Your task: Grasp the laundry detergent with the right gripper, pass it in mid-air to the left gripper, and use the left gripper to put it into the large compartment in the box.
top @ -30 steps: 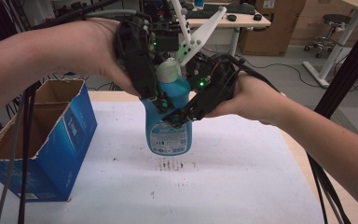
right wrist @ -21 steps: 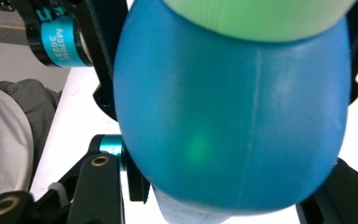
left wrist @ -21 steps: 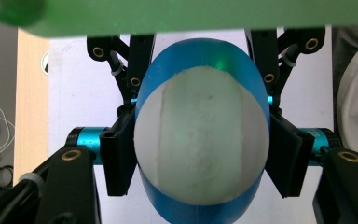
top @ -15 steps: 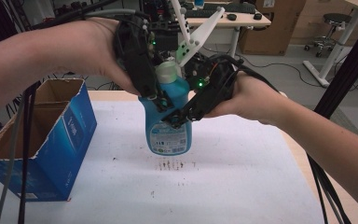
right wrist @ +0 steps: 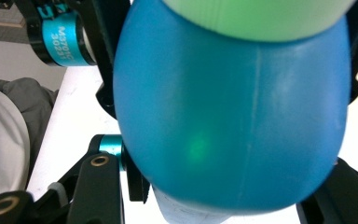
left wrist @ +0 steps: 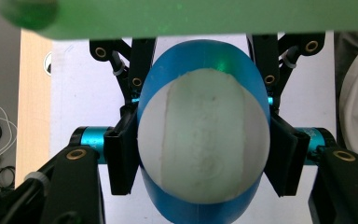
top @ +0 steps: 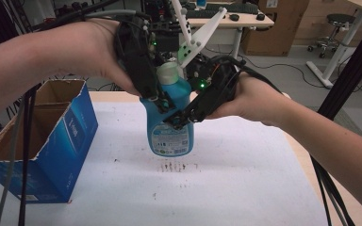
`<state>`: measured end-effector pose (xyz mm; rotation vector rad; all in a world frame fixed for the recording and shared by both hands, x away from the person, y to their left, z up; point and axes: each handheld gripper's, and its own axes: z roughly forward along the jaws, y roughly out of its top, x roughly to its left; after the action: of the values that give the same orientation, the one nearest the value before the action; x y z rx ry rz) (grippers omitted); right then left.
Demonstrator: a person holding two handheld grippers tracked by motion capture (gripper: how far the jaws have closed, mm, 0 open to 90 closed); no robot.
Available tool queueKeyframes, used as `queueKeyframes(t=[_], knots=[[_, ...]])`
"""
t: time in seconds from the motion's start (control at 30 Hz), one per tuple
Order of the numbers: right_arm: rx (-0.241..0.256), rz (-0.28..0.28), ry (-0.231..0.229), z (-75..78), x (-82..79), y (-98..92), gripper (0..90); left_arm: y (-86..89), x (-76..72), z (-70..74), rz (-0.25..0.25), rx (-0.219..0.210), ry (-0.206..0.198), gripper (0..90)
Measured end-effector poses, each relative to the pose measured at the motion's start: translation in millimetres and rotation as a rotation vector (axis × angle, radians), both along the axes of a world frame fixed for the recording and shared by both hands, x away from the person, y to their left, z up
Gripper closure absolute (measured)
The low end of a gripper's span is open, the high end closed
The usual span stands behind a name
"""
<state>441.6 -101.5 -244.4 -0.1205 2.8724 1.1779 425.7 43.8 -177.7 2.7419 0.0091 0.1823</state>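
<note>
Both claws clamp the blue bottle (top: pixel 170 123) upright above the table (top: pixel 245 188): left claw (top: pixel 156 100) from above, right claw (top: pixel 183 118) steadying its side.

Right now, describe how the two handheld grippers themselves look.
Both grippers, left gripper and right gripper, are black with linked two-jaw fingers, brass-coloured pivots, teal metal collars and green indicator lights. Black cables trail from them; a white dotted marker plate rises above. Forearms are bare.
</note>
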Motion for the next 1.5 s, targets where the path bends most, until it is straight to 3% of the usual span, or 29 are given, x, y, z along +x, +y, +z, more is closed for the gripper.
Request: queueKeyframes(t=[0.43, 0.67, 0.73, 0.83, 0.97, 1.03, 1.2, 1.5], knots=[[0.02, -0.001, 0.033, -2.4, 1.8, 2.4, 43.7, 3.5, 2.0, -0.1, 0.014, -0.009, 0.023, 38.3], [0.019, -0.008, 0.047, -5.5, 3.4, 4.4, 29.7, 6.5, 2.6, -0.7, 0.02, -0.006, 0.022, 38.3], [0.018, -0.006, 0.057, -6.2, 3.7, 4.7, 21.9, 8.6, 3.3, 0.2, 0.021, -0.004, 0.02, 38.3], [0.011, -0.001, 0.082, -8.2, 5.0, 4.4, 21.6, 11.3, 3.1, 0.4, 0.029, -0.005, 0.021, 38.3], [0.011, -0.006, 0.083, -8.9, 5.7, 3.9, 20.6, 13.5, 3.0, 0.2, 0.033, 0.002, 0.023, 38.3], [0.003, -0.044, 0.064, -10.2, 7.0, 3.1, 12.5, 15.1, 2.7, -0.6, 0.036, 0.0, 0.022, 38.3], [-0.011, -0.061, 0.076, -11.0, 11.8, -2.5, 12.4, 19.1, 2.2, -0.9, 0.042, 0.001, 0.026, 38.3], [-0.099, -0.124, 0.088, -24.6, 21.6, -23.4, 12.5, 37.0, 0.3, 5.4, 0.093, -0.015, 0.027, 38.2]])
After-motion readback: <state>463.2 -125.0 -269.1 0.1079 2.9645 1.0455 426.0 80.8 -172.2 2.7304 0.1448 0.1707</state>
